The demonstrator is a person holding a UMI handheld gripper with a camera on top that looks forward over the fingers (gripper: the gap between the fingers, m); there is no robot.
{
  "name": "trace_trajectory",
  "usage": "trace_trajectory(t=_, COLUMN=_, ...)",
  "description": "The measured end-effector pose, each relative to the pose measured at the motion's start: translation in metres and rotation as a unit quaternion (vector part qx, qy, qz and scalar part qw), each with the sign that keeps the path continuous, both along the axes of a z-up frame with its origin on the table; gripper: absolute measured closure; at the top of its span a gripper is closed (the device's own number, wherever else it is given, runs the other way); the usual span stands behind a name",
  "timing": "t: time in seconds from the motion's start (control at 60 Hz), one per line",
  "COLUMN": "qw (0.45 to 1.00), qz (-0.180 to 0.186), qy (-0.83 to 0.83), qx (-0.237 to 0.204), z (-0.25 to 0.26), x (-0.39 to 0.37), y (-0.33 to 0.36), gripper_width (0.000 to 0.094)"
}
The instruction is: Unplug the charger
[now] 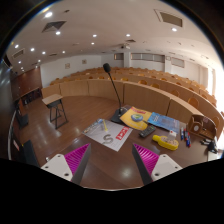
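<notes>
My gripper (110,160) is open and empty over the brown desk top (110,168). Its magenta pads (72,158) stand wide apart with only bare desk between them. Beyond the fingers lie a white sheet with red print (108,135), a yellow object (165,142) and a small dark object (147,131). A small white item (211,149) sits at the desk's far right end. I cannot tell which of these is the charger. No plug or socket shows clearly.
A gooseneck microphone (108,72) rises from the desk ahead. Coloured books (160,122) and a wooden rack (203,127) stand to the right. Beyond the desk are curved rows of lecture-hall seats (140,85), with a small table (55,103) on the floor to the left.
</notes>
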State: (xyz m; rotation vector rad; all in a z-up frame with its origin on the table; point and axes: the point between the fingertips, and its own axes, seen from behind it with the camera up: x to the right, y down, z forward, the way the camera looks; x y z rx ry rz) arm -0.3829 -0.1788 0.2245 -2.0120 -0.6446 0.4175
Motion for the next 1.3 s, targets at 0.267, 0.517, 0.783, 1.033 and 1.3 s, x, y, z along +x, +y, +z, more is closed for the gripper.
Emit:
trace_trajectory(t=0.267, qw=0.999, qz=-0.023, qy=-0.018, qx=-0.044, z=-0.062, x=0.007, y=0.035, gripper_width=0.0084)
trace_trajectory(t=0.517, qw=0.989, qz=-0.114, qy=-0.046, qx=-0.079, z=-0.134, x=0.059, y=0.11, gripper_width=0.0075)
trace_trajectory(t=0.783, qw=0.962, qz=-0.258, qy=-0.056, qx=-0.068, z=-0.18, x=0.148, y=0.229, gripper_width=0.0074)
trace_trajectory(t=1.033, qw=0.946, qz=-0.32, qy=-0.045, qx=-0.033, z=-0.191, x=0.189, y=0.32, gripper_width=0.0099)
trace_trajectory(t=1.3, qw=0.941, qz=-0.337, qy=-0.014, qx=-0.014, z=-0.196, x=0.189, y=0.362, gripper_width=0.0555)
